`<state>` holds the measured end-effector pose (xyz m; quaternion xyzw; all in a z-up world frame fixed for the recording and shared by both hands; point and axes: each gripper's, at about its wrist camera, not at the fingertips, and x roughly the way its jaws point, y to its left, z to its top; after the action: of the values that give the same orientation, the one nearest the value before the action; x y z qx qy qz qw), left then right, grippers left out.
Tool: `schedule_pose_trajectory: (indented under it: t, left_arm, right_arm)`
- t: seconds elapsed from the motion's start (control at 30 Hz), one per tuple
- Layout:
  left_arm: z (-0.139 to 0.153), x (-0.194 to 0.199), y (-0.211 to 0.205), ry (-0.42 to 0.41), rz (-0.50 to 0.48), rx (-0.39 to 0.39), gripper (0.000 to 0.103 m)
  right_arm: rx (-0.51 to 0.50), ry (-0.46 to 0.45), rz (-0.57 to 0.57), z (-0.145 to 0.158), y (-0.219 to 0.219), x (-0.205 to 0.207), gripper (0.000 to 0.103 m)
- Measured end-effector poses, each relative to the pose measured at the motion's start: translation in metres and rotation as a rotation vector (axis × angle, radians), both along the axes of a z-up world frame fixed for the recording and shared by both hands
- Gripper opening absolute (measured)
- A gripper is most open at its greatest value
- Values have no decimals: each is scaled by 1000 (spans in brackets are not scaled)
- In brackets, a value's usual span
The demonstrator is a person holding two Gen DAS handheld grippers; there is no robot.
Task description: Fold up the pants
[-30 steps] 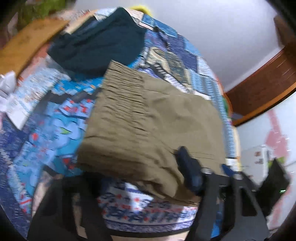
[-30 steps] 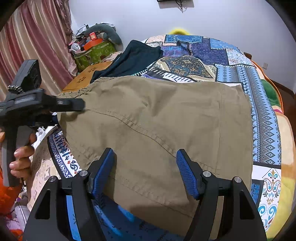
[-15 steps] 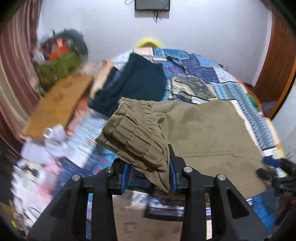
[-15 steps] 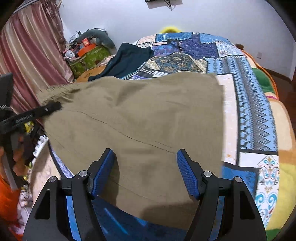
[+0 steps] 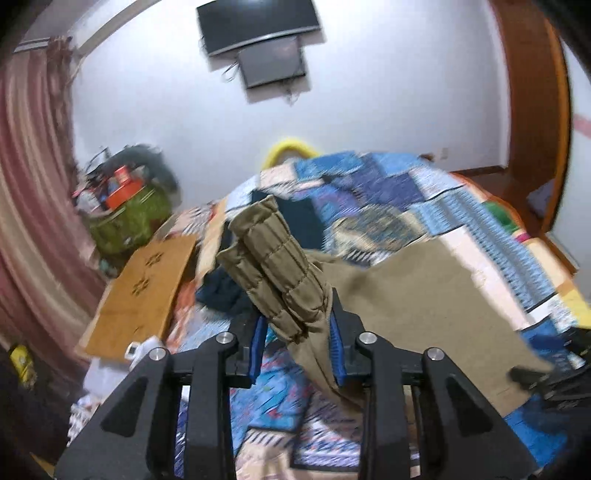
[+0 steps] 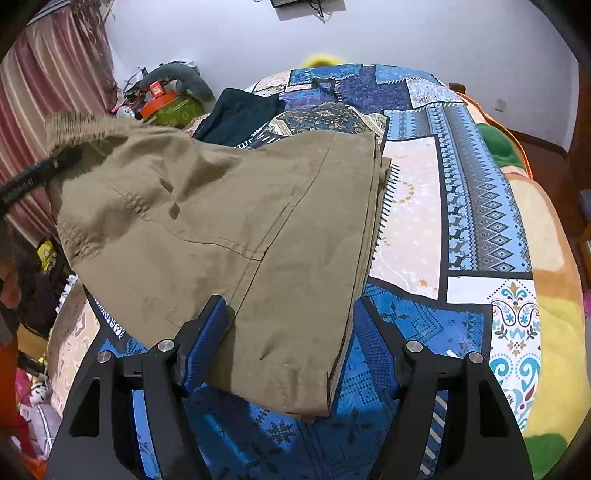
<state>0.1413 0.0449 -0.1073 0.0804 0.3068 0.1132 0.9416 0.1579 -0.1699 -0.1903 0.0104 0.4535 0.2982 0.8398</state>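
Bed [image 6: 480, 206]: one pants [image 6: 240, 221] | left tongs [image 5: 295, 341] closing on waistband | right tongs [image 6: 291, 343] apart

Both cameras sit low at the bed's [image 6: 480, 206] near edge, facing its far end and the wall. They share the khaki pants [image 5: 424, 288] [image 6: 240, 221], seen close up.

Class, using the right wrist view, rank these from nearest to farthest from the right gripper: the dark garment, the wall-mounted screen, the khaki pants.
1. Khaki pants: right at the right gripper, their corner between its fingers.
2. Dark garment: farther up the bed, behind the pants, left of centre.
3. Wall-mounted screen: on the far wall, at the top edge.
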Motion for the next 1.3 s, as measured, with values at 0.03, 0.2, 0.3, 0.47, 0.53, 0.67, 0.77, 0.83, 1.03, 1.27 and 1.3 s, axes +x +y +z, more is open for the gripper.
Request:
schedule_pose_trajectory:
  t: [0.03, 0.2, 0.3, 0.47, 0.53, 0.67, 0.77, 0.83, 1.03, 1.27, 1.3]
  left_arm:
    - [5, 4, -7, -6, -29, -16, 27]
    - [23, 18, -31, 6, -172, -123, 24]
    - [25, 28, -42, 41, -251, -208, 23]
    - [17, 47, -53, 132, -337, -334, 23]
    - [12, 52, -59, 164, -362, -357, 23]
    - [3, 57, -69, 219, -407, -387, 23]
    - [-5, 55, -74, 257, -429, -395, 23]
    - [-9, 48, -77, 276, -445, -392, 24]
    - [-11, 33, -78, 316, -488, -396, 56]
    - [8, 20, -66, 198, -432, -289, 88]
    - [8, 23, -63, 190, -415, -273, 91]
  right_arm:
    - [1, 1, -2, 0, 0, -2, 67]
    - [4, 1, -8, -1, -2, -3, 67]
    - [4, 2, -8, -1, -2, -3, 67]
    - [5, 2, -8, -2, -3, -3, 67]
    - [8, 3, -9, -2, -3, -3, 67]
    - [16, 7, -10, -2, -4, -2, 67]
    - [17, 7, -10, -2, -4, -2, 67]
    - [16, 6, -10, -2, -3, -2, 67]
    - [16, 5, -9, -2, -4, -2, 67]
    - [17, 12, -23, -4, -5, -1, 70]
    - [17, 12, -21, -4, -5, -1, 69]
